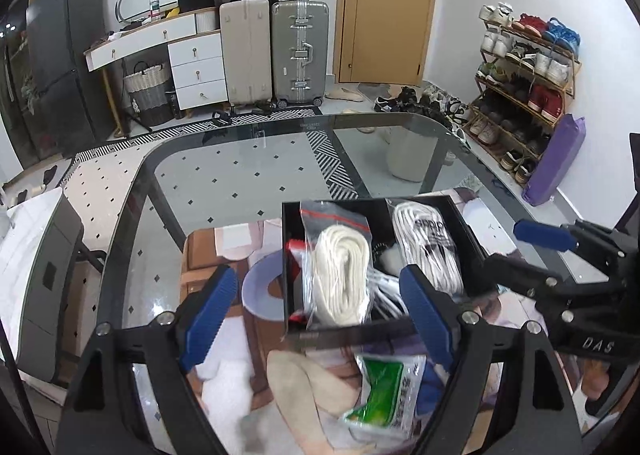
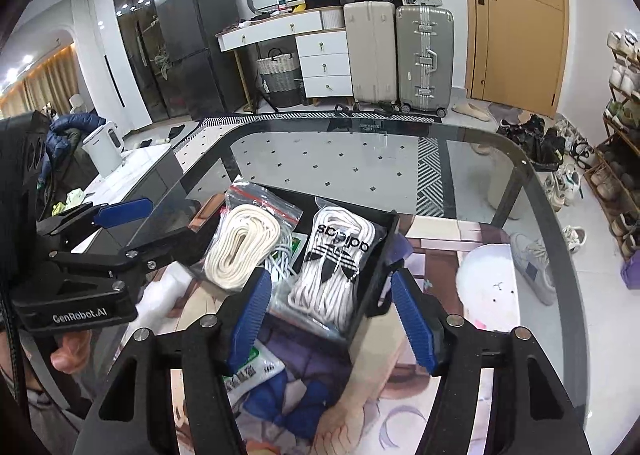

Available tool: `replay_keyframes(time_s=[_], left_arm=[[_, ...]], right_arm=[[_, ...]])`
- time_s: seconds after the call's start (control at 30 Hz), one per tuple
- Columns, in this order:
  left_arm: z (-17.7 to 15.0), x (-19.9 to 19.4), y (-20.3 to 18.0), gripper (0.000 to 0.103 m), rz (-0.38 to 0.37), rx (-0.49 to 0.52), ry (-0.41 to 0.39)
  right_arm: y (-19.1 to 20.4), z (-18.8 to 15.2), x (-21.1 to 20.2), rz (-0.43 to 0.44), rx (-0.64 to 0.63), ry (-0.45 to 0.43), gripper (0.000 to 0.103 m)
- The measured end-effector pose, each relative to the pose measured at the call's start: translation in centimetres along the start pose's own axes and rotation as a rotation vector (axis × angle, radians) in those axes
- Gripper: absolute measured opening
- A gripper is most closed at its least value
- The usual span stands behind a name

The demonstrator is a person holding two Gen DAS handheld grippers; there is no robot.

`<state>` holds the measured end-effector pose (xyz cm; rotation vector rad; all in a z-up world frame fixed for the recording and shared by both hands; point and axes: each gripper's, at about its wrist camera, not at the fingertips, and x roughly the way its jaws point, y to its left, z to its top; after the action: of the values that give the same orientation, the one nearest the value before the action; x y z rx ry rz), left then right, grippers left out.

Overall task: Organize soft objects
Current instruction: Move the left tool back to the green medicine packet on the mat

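A black open box (image 1: 472, 243) (image 2: 380, 275) sits on the glass table. In it lie a zip bag of cream laces (image 1: 340, 275) (image 2: 240, 247) and a bag of white Adidas laces (image 1: 428, 251) (image 2: 336, 267), with loose white cord (image 2: 280, 259) between them. A green-and-white packet (image 1: 380, 391) (image 2: 248, 371) lies on the mat in front of the box. My left gripper (image 1: 320, 319) is open, its jaws straddling the box's near left part. My right gripper (image 2: 328, 319) is open around the box's near right corner and the Adidas bag.
A printed mat (image 2: 460, 387) covers the near part of the glass table (image 1: 240, 175). A white plush (image 2: 492, 287) lies right of the box. Suitcases (image 1: 300, 51), a dresser and a shoe rack (image 1: 528, 87) stand beyond the table.
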<state>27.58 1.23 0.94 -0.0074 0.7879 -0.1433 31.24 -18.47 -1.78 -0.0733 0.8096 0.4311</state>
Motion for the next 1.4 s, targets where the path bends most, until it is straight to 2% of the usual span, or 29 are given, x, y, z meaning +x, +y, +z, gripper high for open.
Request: replay_keyframes(time_s=[0.27,0.4,0.63,0.97,1.1,1.4], left_arm=[[-1.5,-2.1,0.0,0.084,-0.014,0.076,-0.004],[-2.4,-2.4,0.4,0.084,-0.035,0.074,0.007],[-4.7,-1.5,-1.0,0.084,-0.013,0.151,0.058],[-7.9,1.0,-5.0,0.084,-0.058,0.251,0.176],[-8.7,1.8,-5.9,0.084,-0.081,0.241,0.214],[-9.9,2.0,-6.9,0.084,-0.057,0.286,0.216]], right_arm=[[0.5,-2.2,-1.4,-0.01,-0.052,0.031,0.065],[0.4,-3.4,-1.3,-0.015,-0.08,0.054,0.065],[-0.3,-5.0,-0.5,-0.025,-0.107,0.104,0.065],[-0.6,-8.3,1.1,-0.016,-0.149,0.205,0.065],[-1.2,-9.7,1.2,0.0,-0.117,0.236,0.065],[-0.8,-11.5,0.8,0.04,-0.135,0.269,0.065]])
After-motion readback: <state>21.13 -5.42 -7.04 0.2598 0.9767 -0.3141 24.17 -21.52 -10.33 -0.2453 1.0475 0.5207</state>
